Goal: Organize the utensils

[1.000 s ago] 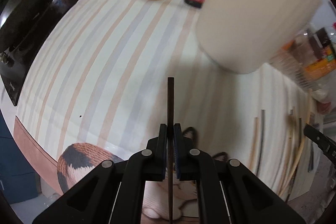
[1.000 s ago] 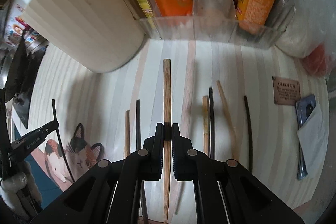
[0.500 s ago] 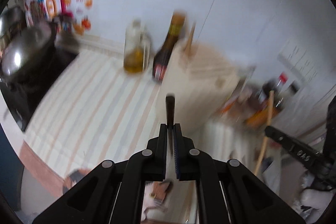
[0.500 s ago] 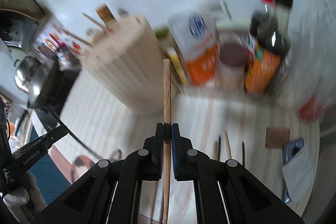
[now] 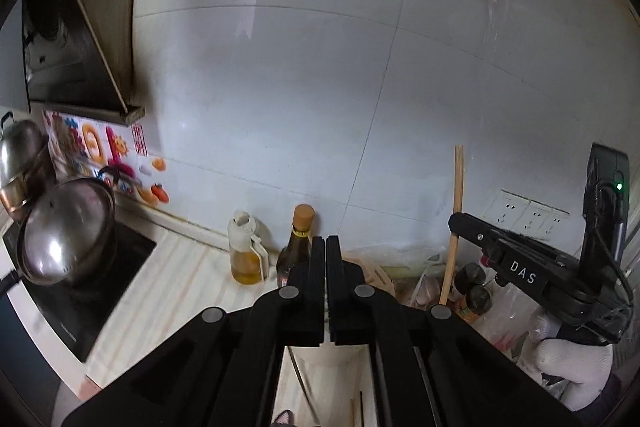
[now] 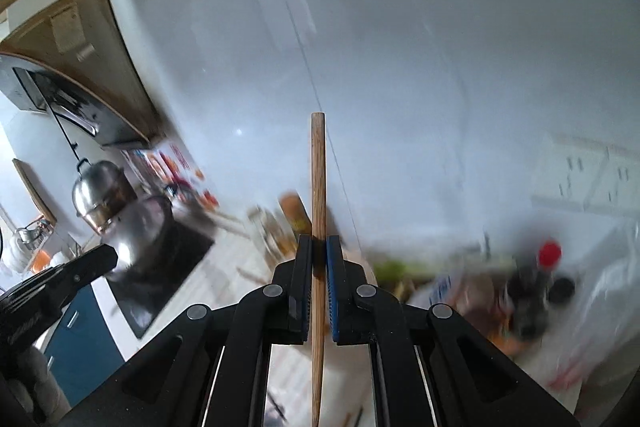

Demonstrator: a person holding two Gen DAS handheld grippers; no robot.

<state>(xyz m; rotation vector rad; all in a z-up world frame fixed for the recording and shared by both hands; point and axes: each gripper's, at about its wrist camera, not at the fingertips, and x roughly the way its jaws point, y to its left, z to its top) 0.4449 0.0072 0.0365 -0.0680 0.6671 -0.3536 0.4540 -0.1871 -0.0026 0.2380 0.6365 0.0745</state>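
My right gripper (image 6: 319,255) is shut on a light wooden chopstick (image 6: 318,179) that stands upright through its pads. In the left wrist view the right gripper (image 5: 454,223) hangs at the right, and the wooden chopstick (image 5: 458,203) points up against the tiled wall. My left gripper (image 5: 325,243) has its jaws pressed together, and no stick pokes out in front of them. A thin dark stick (image 5: 302,383) shows slanted below the fingers; I cannot tell if it is held. The pale wooden utensil holder (image 5: 340,363) sits under both grippers, mostly hidden.
An oil jug (image 5: 244,255) and a dark sauce bottle (image 5: 298,239) stand by the wall. A steel pot (image 5: 64,231) sits on the black cooktop at the left. Capped bottles (image 5: 468,279) crowd the right. Loose chopsticks (image 5: 356,409) lie on the striped mat.
Both grippers rose from the mat and tipped up toward the wall. The dark chopstick tip that stuck out of the left jaws no longer shows. The right still grips the wooden chopstick.
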